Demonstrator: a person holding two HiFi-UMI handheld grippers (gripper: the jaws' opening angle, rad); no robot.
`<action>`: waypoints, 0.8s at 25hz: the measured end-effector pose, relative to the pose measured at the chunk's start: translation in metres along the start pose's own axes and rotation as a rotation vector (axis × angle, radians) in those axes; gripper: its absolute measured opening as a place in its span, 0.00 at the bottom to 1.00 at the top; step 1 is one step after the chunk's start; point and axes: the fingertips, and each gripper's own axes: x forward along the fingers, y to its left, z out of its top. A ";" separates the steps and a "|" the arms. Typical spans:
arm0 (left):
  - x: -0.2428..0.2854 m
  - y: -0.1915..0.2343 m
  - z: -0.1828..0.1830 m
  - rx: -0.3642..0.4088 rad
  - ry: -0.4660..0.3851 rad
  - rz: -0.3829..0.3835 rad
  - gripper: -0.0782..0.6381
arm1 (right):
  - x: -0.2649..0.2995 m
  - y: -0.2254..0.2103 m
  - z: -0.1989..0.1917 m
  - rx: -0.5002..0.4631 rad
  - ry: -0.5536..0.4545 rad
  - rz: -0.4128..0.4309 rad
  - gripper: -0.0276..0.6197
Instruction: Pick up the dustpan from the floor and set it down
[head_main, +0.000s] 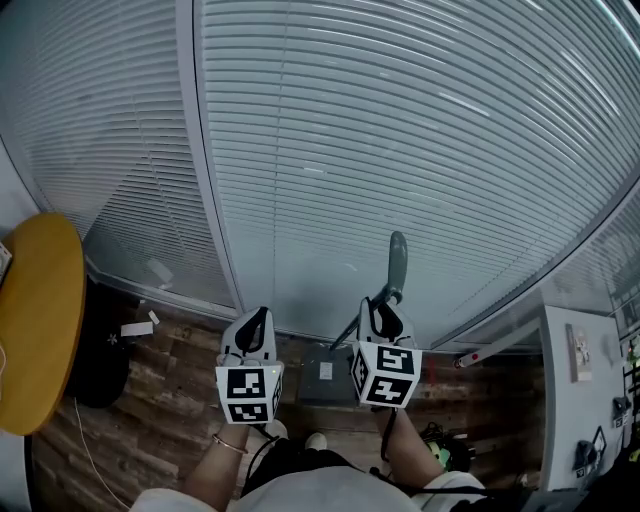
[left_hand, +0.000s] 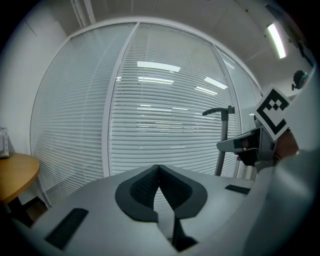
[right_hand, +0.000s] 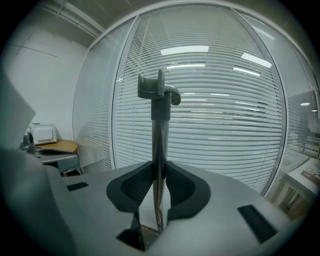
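The dustpan has a long metal pole topped by a grey handle. My right gripper is shut on the pole, which stands upright between the pads. In the head view the handle rises above the right gripper, and the grey pan hangs low over the wooden floor, between the two grippers. My left gripper is shut with nothing in it, its tips touching. It is held at the left of the dustpan; in the head view the left gripper is level with the right.
A glass wall with white slatted blinds stands close ahead. A round yellow table is at the left, with a dark base beneath it. A white desk and cables lie at the right. A person's shoes show below.
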 end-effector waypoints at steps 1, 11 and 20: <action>0.000 0.002 -0.002 0.001 0.004 0.000 0.13 | 0.001 0.002 -0.001 -0.003 0.002 0.001 0.19; 0.010 0.015 -0.060 0.000 0.096 -0.001 0.13 | 0.022 0.027 -0.052 -0.045 0.074 0.013 0.19; 0.036 0.023 -0.104 -0.005 0.104 -0.009 0.13 | 0.058 0.040 -0.111 0.004 0.127 0.016 0.19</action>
